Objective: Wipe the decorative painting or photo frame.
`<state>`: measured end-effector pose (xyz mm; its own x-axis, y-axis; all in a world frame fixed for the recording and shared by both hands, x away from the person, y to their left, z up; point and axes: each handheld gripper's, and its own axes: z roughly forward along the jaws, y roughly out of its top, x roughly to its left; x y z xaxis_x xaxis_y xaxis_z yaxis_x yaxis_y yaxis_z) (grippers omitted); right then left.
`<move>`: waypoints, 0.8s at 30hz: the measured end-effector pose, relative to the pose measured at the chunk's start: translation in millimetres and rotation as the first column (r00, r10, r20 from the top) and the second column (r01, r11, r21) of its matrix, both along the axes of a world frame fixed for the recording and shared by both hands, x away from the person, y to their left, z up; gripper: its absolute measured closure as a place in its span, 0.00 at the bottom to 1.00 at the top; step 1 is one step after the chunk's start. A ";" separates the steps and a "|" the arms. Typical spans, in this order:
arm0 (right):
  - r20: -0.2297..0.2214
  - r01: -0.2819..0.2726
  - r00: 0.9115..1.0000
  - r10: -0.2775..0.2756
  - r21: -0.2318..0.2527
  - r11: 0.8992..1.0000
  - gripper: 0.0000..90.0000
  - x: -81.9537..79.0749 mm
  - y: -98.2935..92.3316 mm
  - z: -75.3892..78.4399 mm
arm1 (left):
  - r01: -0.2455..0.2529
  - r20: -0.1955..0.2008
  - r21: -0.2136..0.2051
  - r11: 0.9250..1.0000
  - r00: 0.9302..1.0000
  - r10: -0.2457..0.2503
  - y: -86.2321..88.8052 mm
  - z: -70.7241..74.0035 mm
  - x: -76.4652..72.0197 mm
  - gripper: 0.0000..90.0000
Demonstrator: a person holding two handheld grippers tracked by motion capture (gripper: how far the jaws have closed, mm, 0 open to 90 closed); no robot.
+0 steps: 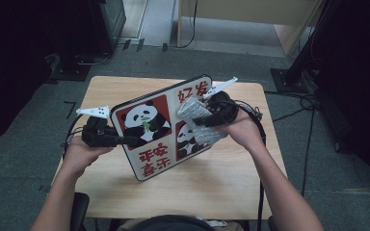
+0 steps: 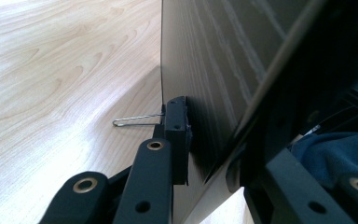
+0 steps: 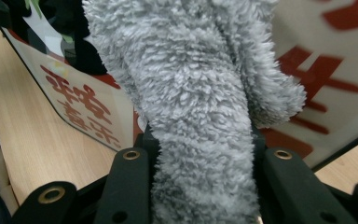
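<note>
Both forearms enter from six o'clock, the left gripper (image 1: 125, 140) at nine o'clock with jaws clamped on a board's edge, the right gripper (image 1: 200, 120) at two o'clock pinching fluffy cloth

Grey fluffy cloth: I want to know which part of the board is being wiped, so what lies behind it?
Behind the grey fluffy cloth is the panda board, at its right panda picture. The picture's upper part is covered, so its detail cannot be seen.

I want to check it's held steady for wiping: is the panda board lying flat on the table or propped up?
Propped up. The panda board stands tilted on its lower edge on the table, gripped at its side by the left tongs.
</note>
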<state>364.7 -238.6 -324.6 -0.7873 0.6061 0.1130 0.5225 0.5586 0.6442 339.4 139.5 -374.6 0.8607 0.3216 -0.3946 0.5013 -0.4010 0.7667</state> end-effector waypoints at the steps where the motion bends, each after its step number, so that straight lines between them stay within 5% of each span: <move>1: -0.003 0.001 1.000 -0.001 0.004 1.000 0.74 -0.7 -0.3 -2.2 | 0.002 0.002 0.003 1.000 1.000 -0.002 -0.1 0.3 -0.2 0.85; 24: -0.065 0.008 0.998 -0.006 0.030 1.000 0.73 -11.7 -4.9 -51.4 | 0.002 0.001 0.006 1.000 1.000 -0.002 -0.3 0.5 -0.6 0.85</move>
<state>352.9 -243.4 -376.0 -0.7735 0.6072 0.1818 0.5674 0.5354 0.6256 338.8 139.2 -374.0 0.8619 0.3223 -0.3916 0.4995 -0.4061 0.7652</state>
